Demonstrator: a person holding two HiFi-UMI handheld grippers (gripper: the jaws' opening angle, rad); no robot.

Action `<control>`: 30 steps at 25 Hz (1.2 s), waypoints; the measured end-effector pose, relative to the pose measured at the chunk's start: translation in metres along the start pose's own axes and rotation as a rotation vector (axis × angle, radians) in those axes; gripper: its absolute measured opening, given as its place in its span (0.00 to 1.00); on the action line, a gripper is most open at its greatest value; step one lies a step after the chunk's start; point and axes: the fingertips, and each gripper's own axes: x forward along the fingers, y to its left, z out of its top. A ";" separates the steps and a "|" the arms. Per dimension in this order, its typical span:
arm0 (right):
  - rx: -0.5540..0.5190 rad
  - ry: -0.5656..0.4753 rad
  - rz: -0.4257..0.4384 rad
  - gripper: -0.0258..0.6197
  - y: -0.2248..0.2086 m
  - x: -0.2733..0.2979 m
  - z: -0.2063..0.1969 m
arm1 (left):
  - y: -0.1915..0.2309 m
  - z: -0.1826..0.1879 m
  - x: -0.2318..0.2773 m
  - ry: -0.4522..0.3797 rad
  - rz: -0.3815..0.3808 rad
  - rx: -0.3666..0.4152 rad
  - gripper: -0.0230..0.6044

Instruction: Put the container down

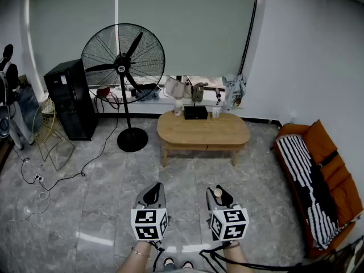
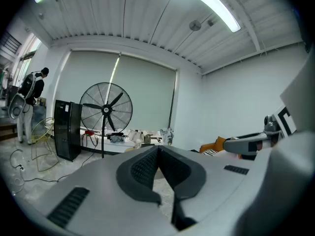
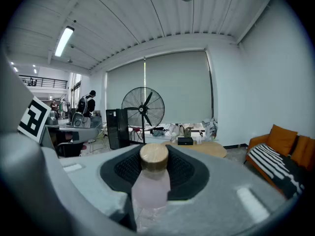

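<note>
While held above the grey tiled floor [image 1: 187,178], well apart from the oval wooden table [image 1: 203,131], clamped between the jaws of the right gripper [image 3: 154,149]: container [image 3: 147,186], pale pink, translucent, capped with a round tan lid [image 3: 154,156]. Left gripper [image 2: 158,150] closed, jaws together, nothing between.

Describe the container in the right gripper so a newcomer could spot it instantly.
Nearer the camera than the oval wooden coffee table, the person holds two grippers out in front. The right gripper clamps the container: a small, clear, faintly pink bottle with a round pale wooden lid. The left gripper beside it is shut on nothing.
</note>
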 end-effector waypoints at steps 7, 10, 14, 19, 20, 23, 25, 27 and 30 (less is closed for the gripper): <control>-0.014 0.006 -0.021 0.25 0.003 -0.001 0.003 | 0.009 0.001 -0.001 -0.001 -0.007 -0.013 0.03; -0.007 0.011 -0.015 0.25 0.006 0.002 0.002 | 0.012 0.000 0.001 0.003 -0.016 -0.013 0.03; 0.014 0.001 0.010 0.25 0.010 0.008 0.004 | 0.014 0.002 0.006 0.003 -0.029 -0.003 0.03; 0.023 0.001 -0.004 0.25 0.008 0.013 0.002 | 0.019 0.001 0.010 0.012 -0.038 0.006 0.03; 0.030 0.002 -0.004 0.25 0.007 0.015 0.002 | 0.021 0.000 0.012 0.016 -0.035 0.007 0.03; 0.044 0.009 -0.011 0.25 0.001 0.021 0.000 | 0.027 -0.003 0.019 0.028 -0.026 0.000 0.03; 0.044 0.016 -0.019 0.25 -0.005 0.028 -0.002 | 0.029 -0.006 0.027 0.037 -0.026 0.002 0.03; 0.035 0.023 -0.024 0.25 -0.012 0.038 -0.004 | 0.030 -0.009 0.039 0.047 -0.026 0.004 0.03; 0.031 0.027 -0.023 0.25 -0.024 0.057 -0.002 | 0.031 -0.010 0.061 0.057 -0.026 0.003 0.03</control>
